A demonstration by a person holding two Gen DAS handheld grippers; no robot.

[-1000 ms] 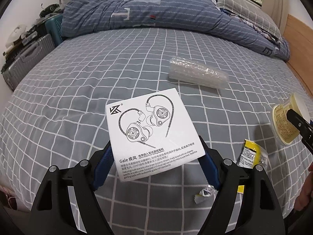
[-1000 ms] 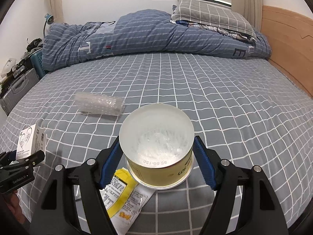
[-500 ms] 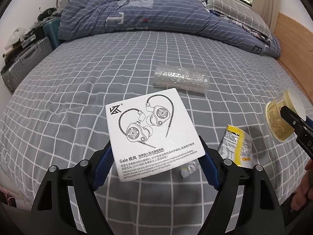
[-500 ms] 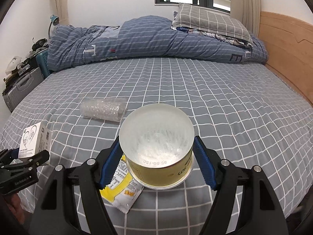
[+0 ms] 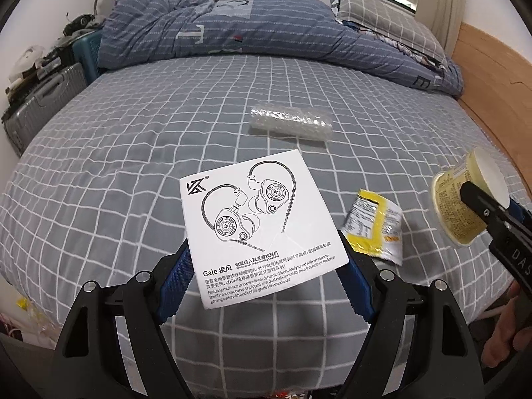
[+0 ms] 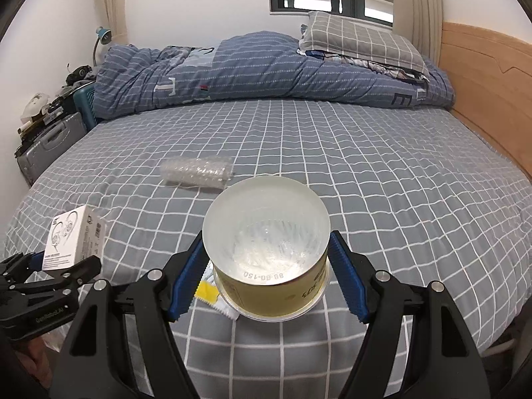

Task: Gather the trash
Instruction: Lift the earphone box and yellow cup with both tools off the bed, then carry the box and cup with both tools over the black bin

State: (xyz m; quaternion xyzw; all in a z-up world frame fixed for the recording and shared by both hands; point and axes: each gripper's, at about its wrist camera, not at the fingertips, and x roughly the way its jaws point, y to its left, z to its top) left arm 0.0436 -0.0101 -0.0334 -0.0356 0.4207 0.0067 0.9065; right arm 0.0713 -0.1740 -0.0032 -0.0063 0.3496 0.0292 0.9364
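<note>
Between the blue pads of the left gripper [image 5: 264,277] a white square earphone box [image 5: 262,224] is clamped, and the right gripper [image 6: 266,274] clasps a yellow plastic cup [image 6: 267,266]. Both have drawn back and risen from the grey checked bed [image 5: 133,153], pointing downward. The yellow snack wrapper [image 5: 375,227] beside the box and the clear bubble-wrap roll [image 5: 291,123] beyond remain uncollected.

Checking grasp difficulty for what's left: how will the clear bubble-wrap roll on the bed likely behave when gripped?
The clear bubble-wrap roll probably squashes between fingers, being air-filled film. It looks light. Lying on its side, it may roll if nudged.
</note>
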